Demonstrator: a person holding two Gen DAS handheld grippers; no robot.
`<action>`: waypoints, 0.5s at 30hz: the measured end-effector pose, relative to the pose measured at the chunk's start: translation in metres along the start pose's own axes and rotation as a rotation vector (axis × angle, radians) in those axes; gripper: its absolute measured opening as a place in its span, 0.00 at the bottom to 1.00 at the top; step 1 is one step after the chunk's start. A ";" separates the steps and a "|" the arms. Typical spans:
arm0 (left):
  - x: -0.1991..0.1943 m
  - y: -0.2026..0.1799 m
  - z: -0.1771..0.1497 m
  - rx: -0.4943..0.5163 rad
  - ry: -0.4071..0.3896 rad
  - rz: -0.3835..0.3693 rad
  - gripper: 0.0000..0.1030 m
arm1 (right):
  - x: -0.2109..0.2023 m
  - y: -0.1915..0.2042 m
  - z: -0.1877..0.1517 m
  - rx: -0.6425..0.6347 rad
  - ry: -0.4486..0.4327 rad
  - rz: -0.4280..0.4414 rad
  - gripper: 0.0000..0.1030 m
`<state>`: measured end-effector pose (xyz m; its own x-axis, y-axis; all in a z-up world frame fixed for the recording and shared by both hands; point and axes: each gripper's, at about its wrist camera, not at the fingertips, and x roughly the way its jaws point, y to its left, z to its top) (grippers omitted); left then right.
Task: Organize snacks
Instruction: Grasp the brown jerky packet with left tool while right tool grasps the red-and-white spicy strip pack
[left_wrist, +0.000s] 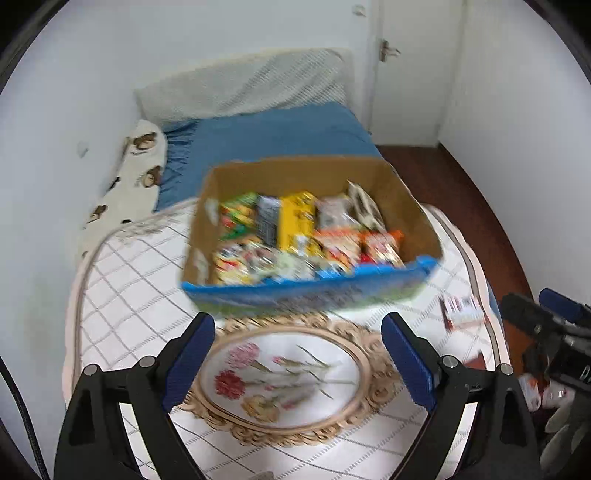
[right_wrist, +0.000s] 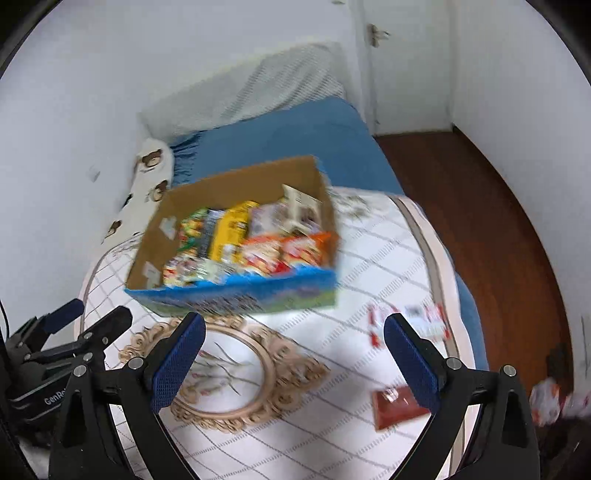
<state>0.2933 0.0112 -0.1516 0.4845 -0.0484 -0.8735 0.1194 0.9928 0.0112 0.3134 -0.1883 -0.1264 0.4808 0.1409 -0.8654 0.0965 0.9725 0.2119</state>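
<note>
A cardboard box (left_wrist: 406, 206) with a blue printed front stands on the quilted bed, packed with several colourful snack packets (left_wrist: 295, 236). My left gripper (left_wrist: 299, 332) hovers open above the flower print in front of the box, nothing between its blue pads. In the right wrist view the same box (right_wrist: 155, 236) sits up and to the left, and my right gripper (right_wrist: 295, 332) is open and empty over the quilt. A white-and-red packet (right_wrist: 424, 321) and a red-brown packet (right_wrist: 391, 406) lie loose on the quilt at the right. The left gripper (right_wrist: 88, 317) shows at that view's left edge.
The white quilt (left_wrist: 129, 302) bears a gold-framed flower print (left_wrist: 284, 376). Behind the box are a blue sheet (left_wrist: 280, 133), a grey pillow and a bear-print pillow (left_wrist: 144, 162) by the wall. Wooden floor (right_wrist: 480, 221) lies to the right, with more packets (right_wrist: 546, 402) down there.
</note>
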 end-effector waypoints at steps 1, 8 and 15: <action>0.007 -0.013 -0.006 0.017 0.032 -0.026 0.90 | 0.001 -0.015 -0.008 0.030 0.012 -0.011 0.96; 0.064 -0.108 -0.045 0.159 0.222 -0.144 0.90 | 0.024 -0.116 -0.069 0.234 0.129 -0.085 0.96; 0.108 -0.221 -0.073 0.569 0.299 -0.232 0.90 | 0.047 -0.195 -0.122 0.381 0.212 -0.129 0.96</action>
<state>0.2561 -0.2051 -0.2835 0.1407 -0.1394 -0.9802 0.6678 0.7443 -0.0100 0.2109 -0.3491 -0.2639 0.2581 0.0963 -0.9613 0.4765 0.8529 0.2133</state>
